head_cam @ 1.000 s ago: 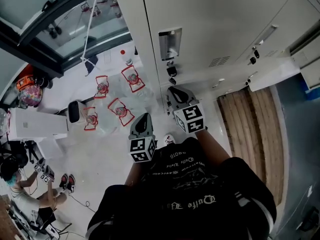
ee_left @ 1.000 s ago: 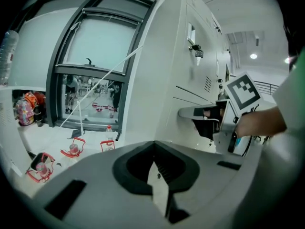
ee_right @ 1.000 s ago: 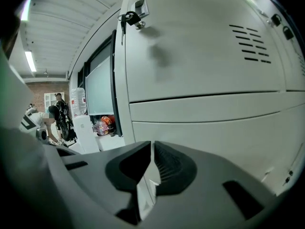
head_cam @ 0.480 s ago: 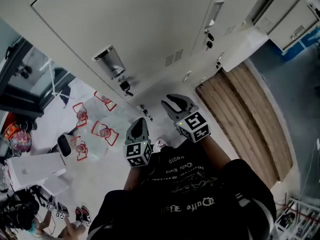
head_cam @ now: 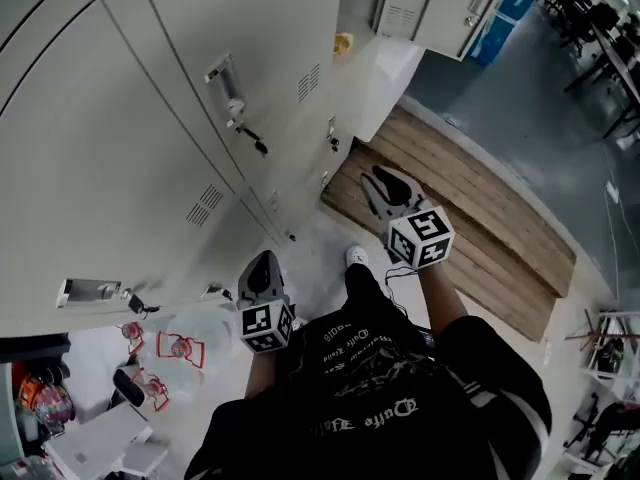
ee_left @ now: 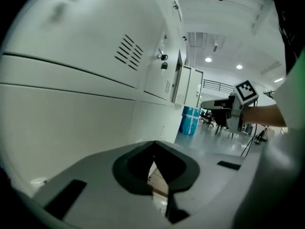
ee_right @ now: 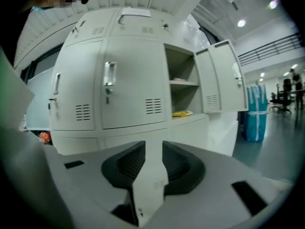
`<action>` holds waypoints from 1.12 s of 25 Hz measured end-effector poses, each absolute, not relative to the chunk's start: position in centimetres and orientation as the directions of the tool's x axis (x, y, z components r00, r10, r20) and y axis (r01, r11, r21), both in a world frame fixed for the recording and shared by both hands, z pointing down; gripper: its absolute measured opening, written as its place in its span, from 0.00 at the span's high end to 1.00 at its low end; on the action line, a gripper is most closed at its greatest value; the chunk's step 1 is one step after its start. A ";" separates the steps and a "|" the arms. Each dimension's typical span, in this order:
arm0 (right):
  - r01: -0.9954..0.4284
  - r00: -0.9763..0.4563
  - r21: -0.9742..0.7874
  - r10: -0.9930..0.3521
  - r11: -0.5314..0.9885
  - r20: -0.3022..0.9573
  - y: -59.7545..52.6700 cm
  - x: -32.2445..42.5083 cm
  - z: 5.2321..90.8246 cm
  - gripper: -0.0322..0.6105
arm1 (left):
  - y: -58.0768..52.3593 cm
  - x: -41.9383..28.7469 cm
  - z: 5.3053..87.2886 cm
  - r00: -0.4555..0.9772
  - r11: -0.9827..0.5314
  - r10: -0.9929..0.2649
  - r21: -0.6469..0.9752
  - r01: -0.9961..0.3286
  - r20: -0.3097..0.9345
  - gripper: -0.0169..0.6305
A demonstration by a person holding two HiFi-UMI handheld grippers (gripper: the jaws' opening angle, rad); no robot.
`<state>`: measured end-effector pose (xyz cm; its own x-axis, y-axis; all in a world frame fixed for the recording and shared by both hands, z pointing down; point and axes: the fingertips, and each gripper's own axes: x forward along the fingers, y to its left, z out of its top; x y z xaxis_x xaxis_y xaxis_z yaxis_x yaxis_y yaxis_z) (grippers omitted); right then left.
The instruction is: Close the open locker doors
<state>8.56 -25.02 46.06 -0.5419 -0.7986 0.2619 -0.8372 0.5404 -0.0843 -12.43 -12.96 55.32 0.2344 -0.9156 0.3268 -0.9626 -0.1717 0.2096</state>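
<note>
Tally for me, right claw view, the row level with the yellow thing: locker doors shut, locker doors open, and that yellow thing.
Shut pale grey metal locker doors: 2
Open pale grey metal locker door: 1
Small yellow thing on the open locker's shelf: 1
Total: 4

A wooden plank platform lies flat; a blue drum stands upright.

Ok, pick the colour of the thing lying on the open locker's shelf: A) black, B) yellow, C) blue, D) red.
B: in the right gripper view a yellow thing lies on the lower shelf of the open locker, beside its swung-out door.
</note>
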 end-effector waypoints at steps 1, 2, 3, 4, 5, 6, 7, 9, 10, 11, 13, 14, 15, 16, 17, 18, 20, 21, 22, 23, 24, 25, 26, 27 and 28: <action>-0.861 -0.505 -0.094 -0.823 0.499 0.259 -26.4 11.2 45.9 0.80 | -14.4 -10.9 54.9 0.251 -0.190 -0.913 0.207 -0.960 0.322 0.96; -0.882 -0.471 -0.101 -0.843 0.461 0.260 -27.7 13.7 45.9 0.80 | -15.7 -9.5 54.6 0.265 -0.205 -0.910 0.209 -0.956 0.318 0.96; -0.897 -0.441 -0.105 -0.858 0.429 0.262 -28.9 15.9 45.9 0.80 | -16.9 -8.1 54.4 0.277 -0.217 -0.908 0.211 -0.953 0.315 0.96; -0.909 -0.417 -0.106 -0.870 0.403 0.263 -29.9 18.0 46.0 0.80 | -18.1 -6.9 54.2 0.286 -0.227 -0.906 0.212 -0.951 0.311 0.96; -0.918 -0.396 -0.105 -0.880 0.382 0.261 -31.1 20.0 45.9 0.80 | -19.3 -5.7 53.9 0.294 -0.236 -0.905 0.212 -0.948 0.307 0.96; -0.927 -0.376 -0.102 -0.891 0.362 0.256 -32.3 22.0 45.8 0.80 | -20.5 -4.5 53.6 0.301 -0.245 -0.905 0.211 -0.946 0.301 0.96; -0.935 -0.354 -0.097 -0.902 0.340 0.247 -33.7 24.0 45.4 0.80 | -21.8 -3.4 53.3 0.307 -0.252 -0.904 0.210 -0.945 0.296 0.96; -0.952 -0.305 -0.080 -0.924 0.295 0.229 -36.6 28.1 44.7 0.80 | -24.2 -1.2 52.6 0.311 -0.257 -0.906 0.209 -0.943 0.288 0.96; -0.959 -0.283 -0.072 -0.933 0.274 0.222 -38.1 30.1 44.4 0.80 | -25.2 -0.2 52.3 0.306 -0.252 -0.908 0.210 -0.944 0.285 0.96; -0.964 -0.265 -0.065 -0.940 0.256 0.216 -39.6 31.9 44.1 0.80 | -26.2 0.7 52.0 0.298 -0.244 -0.912 0.211 -0.946 0.283 0.96; -0.970 -0.242 -0.053 -0.949 0.236 0.204 -42.6 35.2 43.5 0.80 | -27.9 2.4 51.3 0.284 -0.230 -0.916 0.210 -0.950 0.282 0.96; -0.972 -0.235 -0.044 -0.951 0.231 0.199 -44.1 36.6 43.0 0.80 | -28.6 3.2 50.9 0.281 -0.227 -0.917 0.209 -0.951 0.283 0.96; -0.973 -0.229 -0.031 -0.954 0.228 0.194 -45.7 37.9 42.5 0.80 | -29.3 4.0 50.7 0.280 -0.225 -0.917 0.209 -0.952 0.285 0.96; -0.974 -0.225 -0.017 -0.956 0.226 0.190 -47.2 39.0 41.9 0.80 | -29.8 4.6 50.7 0.277 -0.222 -0.916 0.211 -0.952 0.288 0.96; -0.975 -0.221 -0.004 -0.957 0.224 0.186 -48.7 39.9 41.4 0.79 | -30.3 5.3 50.7 0.275 -0.218 -0.916 0.211 -0.953 0.292 0.96; -0.975 -0.218 0.008 -0.958 0.223 0.185 -50.1 40.8 41.0 0.77 | -30.7 5.8 50.7 0.272 -0.216 -0.916 0.211 -0.953 0.296 0.96; -0.972 -0.226 0.022 -0.955 0.234 0.191 -52.8 42.0 40.5 0.69 | -31.1 6.9 50.6 0.273 -0.216 -0.913 0.208 -0.954 0.304 0.96; -0.969 -0.237 0.026 -0.951 0.246 0.197 -54.0 42.4 40.4 0.69 | -31.3 7.3 50.5 0.275 -0.219 -0.912 0.205 -0.954 0.305 0.96; -0.965 -0.247 0.032 -0.947 0.259 0.205 -55.1 42.7 40.3 0.68 | -31.5 7.7 50.5 0.277 -0.221 -0.911 0.203 -0.954 0.306 0.96; -0.963 -0.251 0.045 -0.944 0.266 0.213 -56.1 43.0 40.4 0.67 | -31.8 7.9 50.5 0.276 -0.222 -0.911 0.200 -0.954 0.307 0.96; -0.961 -0.249 0.062 -0.943 0.269 0.222 -57.0 43.3 40.4 0.67 | -32.0 8.0 50.6 0.271 -0.218 -0.912 0.197 -0.956 0.309 0.96; -0.959 -0.246 0.081 -0.941 0.271 0.233 -57.8 43.5 40.6 0.67 | -32.1 8.0 50.6 0.262 -0.210 -0.914 0.192 -0.959 0.311 0.96; -0.956 -0.247 0.097 -0.938 0.277 0.244 -58.5 43.6 40.8 0.67 | -32.1 8.0 50.7 0.250 -0.199 -0.916 0.186 -0.962 0.312 0.96; -0.951 -0.256 0.106 -0.932 0.291 0.256 -59.0 43.6 41.1 0.67 | -32.0 8.0 50.6 0.241 -0.191 -0.920 0.181 -0.965 0.311 0.96; -0.945 -0.271 0.107 -0.925 0.308 0.266 -59.5 43.5 41.2 0.67 | -32.1 8.0 50.6 0.237 -0.188 -0.922 0.181 -0.965 0.307 0.96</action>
